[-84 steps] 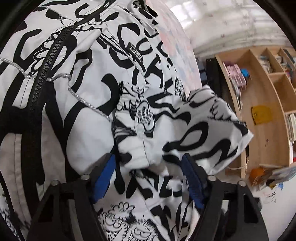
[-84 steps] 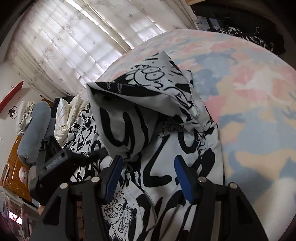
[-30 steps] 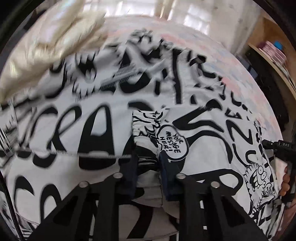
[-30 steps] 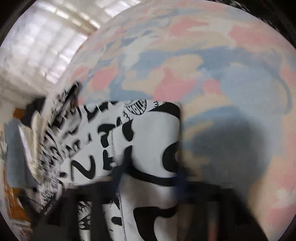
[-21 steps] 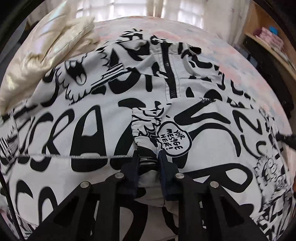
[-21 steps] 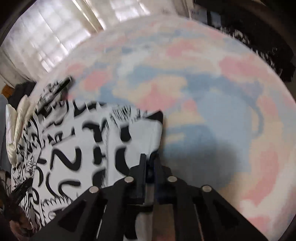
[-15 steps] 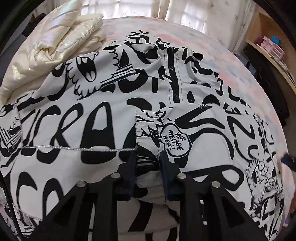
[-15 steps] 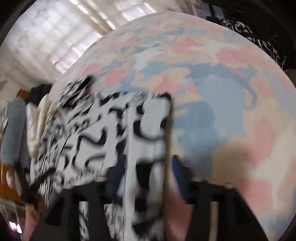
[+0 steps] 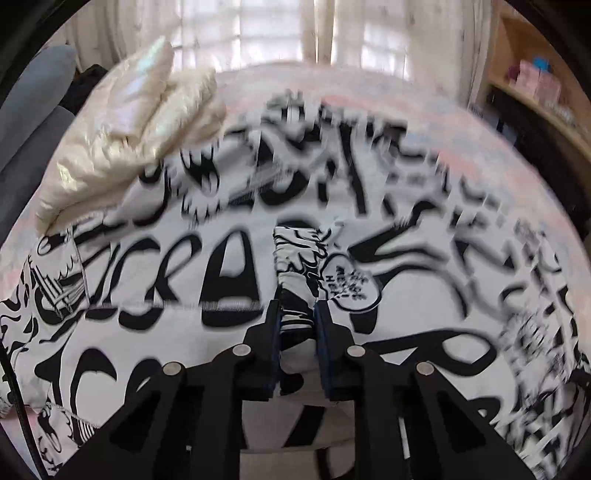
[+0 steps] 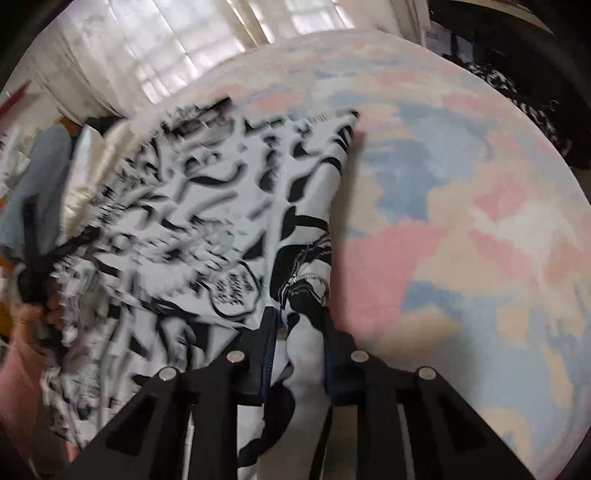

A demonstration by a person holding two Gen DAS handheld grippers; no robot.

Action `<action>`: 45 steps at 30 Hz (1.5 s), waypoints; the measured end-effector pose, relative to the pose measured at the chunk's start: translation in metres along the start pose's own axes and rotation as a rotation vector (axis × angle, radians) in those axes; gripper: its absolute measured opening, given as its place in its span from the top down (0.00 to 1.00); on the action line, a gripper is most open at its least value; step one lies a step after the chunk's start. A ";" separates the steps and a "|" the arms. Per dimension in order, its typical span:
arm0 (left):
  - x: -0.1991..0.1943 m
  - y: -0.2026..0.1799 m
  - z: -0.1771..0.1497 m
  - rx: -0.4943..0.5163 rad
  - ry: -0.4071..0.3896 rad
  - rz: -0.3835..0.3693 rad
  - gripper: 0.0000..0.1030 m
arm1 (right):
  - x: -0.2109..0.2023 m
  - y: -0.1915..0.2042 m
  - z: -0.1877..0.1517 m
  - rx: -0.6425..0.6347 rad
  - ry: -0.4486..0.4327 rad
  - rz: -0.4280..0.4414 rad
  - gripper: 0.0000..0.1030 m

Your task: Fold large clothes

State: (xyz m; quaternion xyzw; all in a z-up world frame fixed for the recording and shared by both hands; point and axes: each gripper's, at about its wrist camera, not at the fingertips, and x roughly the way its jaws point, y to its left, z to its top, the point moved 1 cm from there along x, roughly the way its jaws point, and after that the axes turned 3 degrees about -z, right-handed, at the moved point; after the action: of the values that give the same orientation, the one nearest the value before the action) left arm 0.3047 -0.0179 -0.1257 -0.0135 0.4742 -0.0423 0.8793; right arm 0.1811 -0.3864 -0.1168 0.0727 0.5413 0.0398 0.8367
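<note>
While the black-and-white printed jacket [image 9: 229,280] lies spread on the pastel bed [image 10: 461,229], a cream puffer jacket [image 9: 125,136] sits far left. Left claw [image 9: 297,321] pinches a cuff near mid-garment; right claw [image 10: 297,328] is clamped on the jacket's right edge, its length running left-right between them.

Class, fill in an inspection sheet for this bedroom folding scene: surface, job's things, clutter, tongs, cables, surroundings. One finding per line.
Surface: bed cover, pastel pink, blue and cream patches.
Job's things: black-and-white printed jacket, spread over the bed, motion-blurred.
Clutter: cream puffy jacket, beside the printed one at its far left.
Tongs: left tongs shut on a bunched fold of the jacket; right tongs shut on its edge.
Cables: thin black cable at the left view's edge.
Surroundings: curtained window; wooden shelf on the right.
</note>
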 end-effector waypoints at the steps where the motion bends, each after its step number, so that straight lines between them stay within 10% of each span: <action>1: 0.005 0.000 -0.004 0.007 0.027 0.000 0.82 | 0.010 -0.002 0.001 -0.002 0.030 -0.027 0.71; 6: -0.015 0.000 -0.010 0.028 -0.017 -0.005 0.73 | 0.008 -0.003 -0.010 0.001 0.072 -0.071 0.65; 10: -0.043 0.004 -0.005 0.008 -0.052 -0.020 0.42 | -0.022 0.003 -0.008 -0.025 0.011 -0.097 0.63; 23: -0.119 -0.048 -0.010 0.062 -0.154 -0.089 0.39 | -0.072 0.116 0.016 -0.151 -0.147 0.019 0.63; 33: -0.032 -0.064 -0.032 -0.030 -0.015 -0.109 0.39 | 0.030 0.170 0.030 -0.168 -0.040 0.011 0.63; 43: -0.004 -0.045 -0.036 -0.006 0.051 -0.136 0.40 | 0.044 0.080 0.028 -0.074 -0.025 -0.166 0.68; 45: -0.006 -0.045 -0.036 0.009 0.050 -0.131 0.41 | 0.039 0.049 0.028 -0.001 -0.011 -0.054 0.78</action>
State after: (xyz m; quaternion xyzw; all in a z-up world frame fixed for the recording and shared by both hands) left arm 0.2691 -0.0613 -0.1378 -0.0394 0.4940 -0.1020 0.8626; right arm 0.2235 -0.3344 -0.1320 0.0578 0.5384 0.0171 0.8405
